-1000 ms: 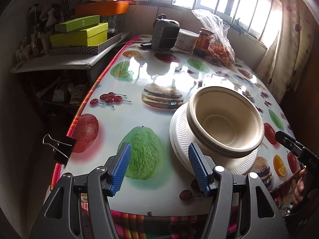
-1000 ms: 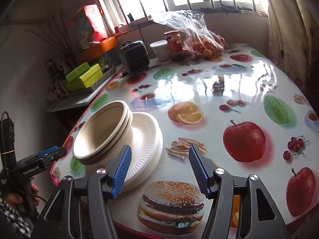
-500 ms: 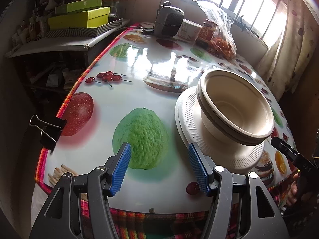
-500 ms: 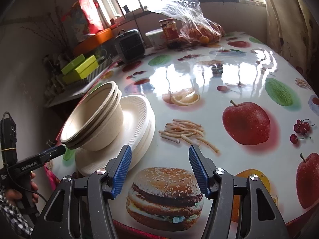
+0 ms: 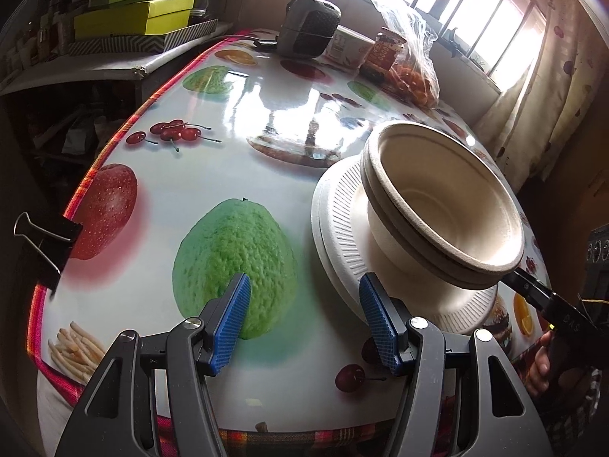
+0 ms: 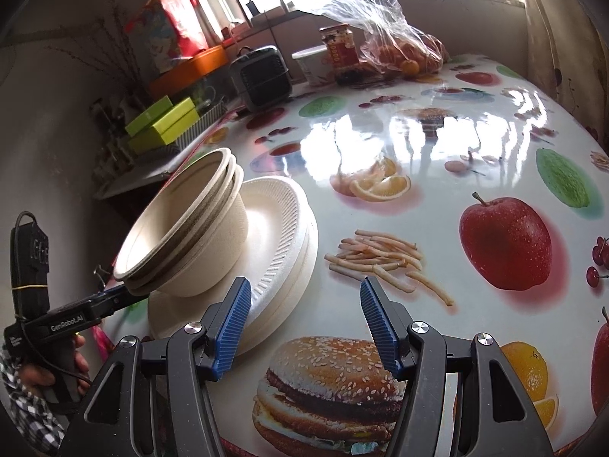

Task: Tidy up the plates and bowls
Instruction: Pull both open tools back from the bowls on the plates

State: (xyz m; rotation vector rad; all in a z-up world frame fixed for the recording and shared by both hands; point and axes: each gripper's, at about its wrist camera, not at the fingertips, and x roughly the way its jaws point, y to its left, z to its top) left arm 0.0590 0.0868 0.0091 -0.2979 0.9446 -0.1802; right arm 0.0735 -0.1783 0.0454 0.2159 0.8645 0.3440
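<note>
Though they look like crockery, the nested bowls (image 5: 449, 205) and the stack of plates (image 5: 342, 236) under them read as moulded pulp or foam: very light, stiff enough to keep their shape, yet easy to dent or crease at the rim, I would judge. The bowls sit tilted on the plates, which lie at the near edge of the counter (image 5: 266, 122), towards its left corner as the right wrist view shows it. Their matt, slightly rough walls should give the ribbed blue pads good purchase; the thick rolled rim of the bowls looks the best place to pinch, gently, since a hard squeeze could buckle it. Being so light, the whole pile may skid on the glossy cloth if nudged.

The left tool (image 5: 304, 320) hangs wide open and empty above the near edge, just beside the plate rim. The right tool (image 6: 304, 320) is likewise spread wide with nothing between its pads, close to the near rim of the plates.

The counter is covered in a shiny, fruit-printed oilcloth held by a binder clip (image 5: 42, 240). At the far end stand a small dark heater (image 5: 310, 30), a tub, a jar (image 6: 338, 57) and a plastic bag of oranges (image 6: 399, 53) under bright windows; green boxes (image 5: 133, 15) sit on a shelf to the left.
</note>
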